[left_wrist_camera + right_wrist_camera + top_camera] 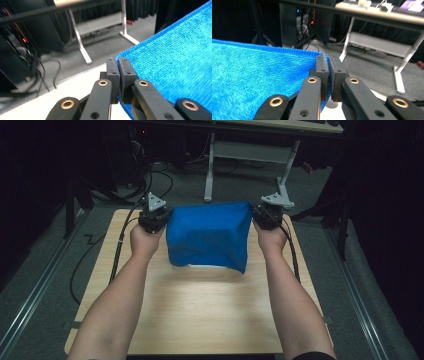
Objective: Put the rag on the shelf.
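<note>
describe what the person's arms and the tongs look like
Both forearms are bare; a dark sleeve edge shows at the right elbow. The left tongs and right tongs are black, each topped by a grey three-cornered plate and trailing a black cable. Their jaw arms carry brass-ringed rivets.

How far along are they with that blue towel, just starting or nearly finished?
Somewhere in the middle, I would guess. Done: each claw has pinched a top corner of the blue towel, the left claw on one, the right claw on the other. In hand: the towel hangs spread between them, its lower edge at the wooden table. Left: probably laying it flat or folding it; no fold shows yet.
</note>
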Demonstrator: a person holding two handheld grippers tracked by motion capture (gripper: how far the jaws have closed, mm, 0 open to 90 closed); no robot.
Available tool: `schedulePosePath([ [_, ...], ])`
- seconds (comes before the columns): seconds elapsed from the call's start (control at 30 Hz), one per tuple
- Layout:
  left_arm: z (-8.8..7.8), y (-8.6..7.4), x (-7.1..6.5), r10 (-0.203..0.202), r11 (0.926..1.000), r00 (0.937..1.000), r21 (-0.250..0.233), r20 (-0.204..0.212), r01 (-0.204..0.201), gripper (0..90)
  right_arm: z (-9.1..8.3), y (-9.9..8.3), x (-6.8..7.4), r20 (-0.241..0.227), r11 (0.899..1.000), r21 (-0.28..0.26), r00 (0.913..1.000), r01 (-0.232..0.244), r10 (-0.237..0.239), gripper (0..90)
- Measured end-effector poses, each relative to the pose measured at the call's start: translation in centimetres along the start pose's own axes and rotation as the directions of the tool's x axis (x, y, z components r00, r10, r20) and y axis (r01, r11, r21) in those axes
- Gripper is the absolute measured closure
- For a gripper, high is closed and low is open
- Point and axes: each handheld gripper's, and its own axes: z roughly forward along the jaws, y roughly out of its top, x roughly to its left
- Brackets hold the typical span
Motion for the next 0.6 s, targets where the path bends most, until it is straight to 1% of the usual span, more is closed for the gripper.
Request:
schedulePosePath([
  [0.03,0.0,0.0,0.0,0.0,1.0,1.0,0.0,0.0,0.0,88.2,0.0,0.0,0.0,0.0,1.0,0.0,1.0,0.0,0.0,87.9],
  [0.07,0.3,-1.0,-0.1,-0.004,0.9997,0.9999,0.024,0.016,0.003,88.2,0.5,-0.9,0.1,-0.012,1.0,0.03,0.9999,-0.005,0.005,87.9],
  [0.1,0.4,-1.6,-0.2,-0.001,0.9995,0.9998,0.031,0.021,0.001,88.2,0.7,-1.5,0.2,-0.017,0.999,0.039,0.9998,-0.013,0.014,87.8],
  [0.2,0.7,-3.1,-0.4,-0.03,0.9987,0.9986,0.042,0.045,0.028,88.2,1.2,-3.4,0.7,-0.03,0.997,0.072,0.9993,-0.018,0.021,87.8],
  [0.23,0.7,-3.1,-0.4,-0.03,0.9987,0.9986,0.042,0.045,0.028,88.1,1.2,-3.4,0.7,-0.03,0.997,0.072,0.9993,-0.018,0.021,87.8],
  [0.27,0.8,-4.2,-0.6,-0.038,0.9981,0.9974,0.051,0.061,0.035,88.2,1.3,-4.7,1.0,-0.042,0.995,0.088,0.9983,-0.036,0.04,87.8],
  [0.33,0.9,-5.0,-0.8,-0.057,0.9969,0.995,0.059,0.083,0.052,88.2,1.4,-5.9,1.1,-0.048,0.993,0.105,0.9973,-0.049,0.055,87.8],
  [0.4,1.0,-5.6,-1.1,-0.065,0.9963,0.9929,0.062,0.099,0.059,88.1,1.6,-6.9,1.3,-0.061,0.991,0.12,0.9957,-0.063,0.071,87.8],
  [0.43,1.0,-5.6,-1.1,-0.065,0.9963,0.9929,0.062,0.099,0.059,88.1,1.6,-7.4,1.3,-0.064,0.99,0.126,0.9952,-0.065,0.074,87.8],
  [0.47,1.1,-6.1,-1.3,-0.073,0.9955,0.9905,0.069,0.116,0.065,88.0,1.6,-7.8,1.4,-0.07,0.99,0.129,0.9948,-0.065,0.074,87.7],
  [0.5,1.2,-6.2,-1.4,-0.074,0.995,0.9898,0.076,0.122,0.065,88.0,1.6,-8.1,1.5,-0.074,0.988,0.137,0.9939,-0.071,0.082,87.7],
  [0.57,1.3,-6.3,-1.5,-0.071,0.995,0.9891,0.079,0.128,0.061,87.9,1.6,-8.7,1.6,-0.081,0.986,0.15,0.9934,-0.069,0.081,87.7],
  [0.6,1.4,-6.4,-1.8,-0.075,0.9946,0.9871,0.082,0.142,0.063,87.9,1.6,-8.9,1.7,-0.088,0.985,0.153,0.992,-0.076,0.091,87.7],
])
